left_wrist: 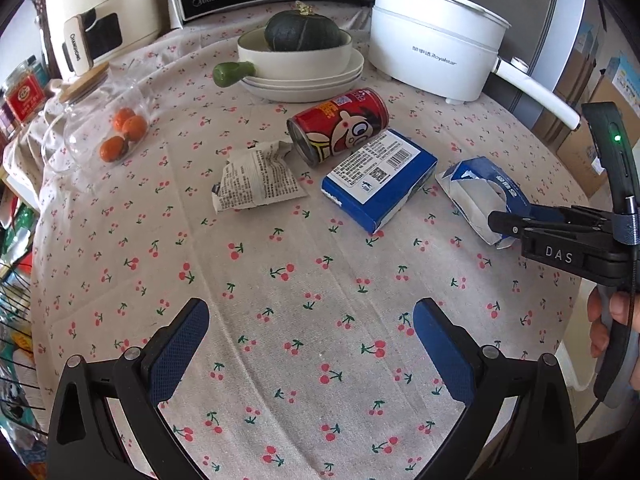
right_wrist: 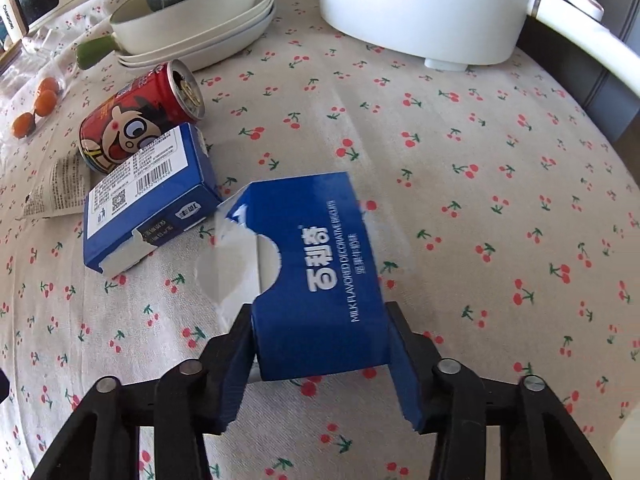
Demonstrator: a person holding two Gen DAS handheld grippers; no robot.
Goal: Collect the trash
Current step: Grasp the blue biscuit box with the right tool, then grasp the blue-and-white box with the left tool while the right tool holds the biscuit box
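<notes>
Blue card, torn open at one end, sat between the right gripper's (right_wrist: 320, 364) pads: the torn box (right_wrist: 316, 264) was pinched across its width, both pads pressed on its sides, so it looked ready to lift. It lay flat on the cherry-print cloth (right_wrist: 480, 200), its ragged mouth pointing to about 11 o'clock in the right wrist view. From there, the other trash lay at 10 o'clock: a whole box (right_wrist: 148, 204) leaning on a red can (right_wrist: 132, 124) tipped on its side, and a wrapper (right_wrist: 56, 188) further out at 9. Probably they were scattered close together so that each could be taken in turn. The left gripper (left_wrist: 310, 344) hung over bare cloth, fingers wide and empty, likely kept clear for the next piece.
</notes>
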